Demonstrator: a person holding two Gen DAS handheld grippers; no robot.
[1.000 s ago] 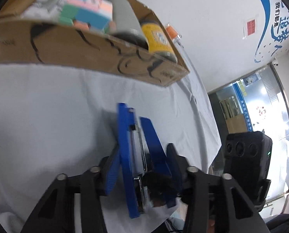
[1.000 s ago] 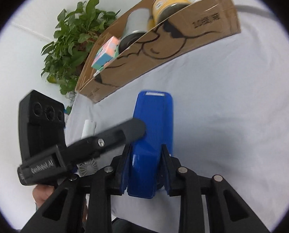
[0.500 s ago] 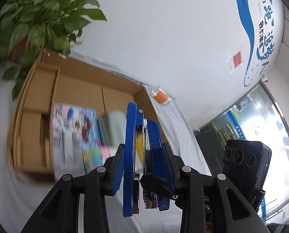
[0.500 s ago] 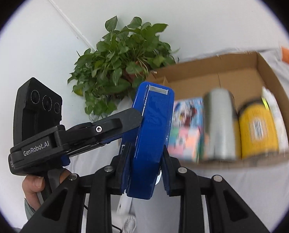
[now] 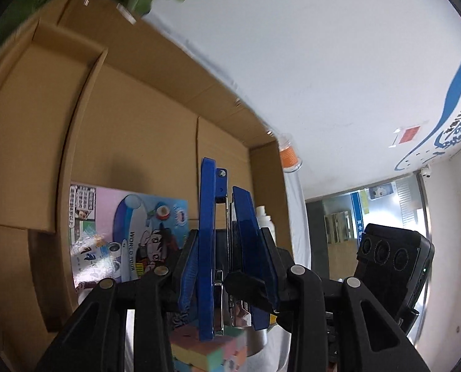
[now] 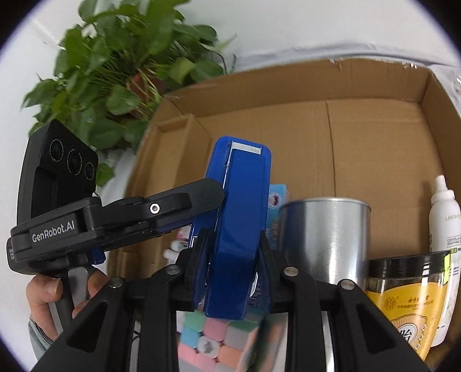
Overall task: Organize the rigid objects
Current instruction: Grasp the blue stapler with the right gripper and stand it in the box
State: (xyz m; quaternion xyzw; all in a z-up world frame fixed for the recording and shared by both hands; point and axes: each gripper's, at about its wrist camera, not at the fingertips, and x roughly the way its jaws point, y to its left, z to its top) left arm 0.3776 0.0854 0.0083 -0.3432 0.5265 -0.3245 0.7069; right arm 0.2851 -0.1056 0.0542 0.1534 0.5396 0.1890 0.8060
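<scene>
Both grippers hold one blue stapler (image 6: 239, 217) over the open cardboard box (image 6: 370, 142). My right gripper (image 6: 232, 266) is shut on its body. My left gripper (image 5: 227, 266) is shut on it from the side; there the stapler (image 5: 207, 232) shows edge-on. The left gripper also shows in the right wrist view (image 6: 156, 209), reaching in from the left. Under the stapler lies a pastel puzzle cube (image 6: 218, 344), also in the left wrist view (image 5: 205, 350).
In the box stand a steel can (image 6: 323, 241), a yellow-labelled jar (image 6: 413, 297) and a white spray bottle (image 6: 445, 217). A picture book (image 5: 121, 232) leans inside. A potted plant (image 6: 121, 62) stands behind the box. An orange-capped bottle (image 5: 287, 158) lies beyond it.
Both grippers have carried the stapler forward and lower, from in front of the box to over its inside. The box's contents now loom close.
</scene>
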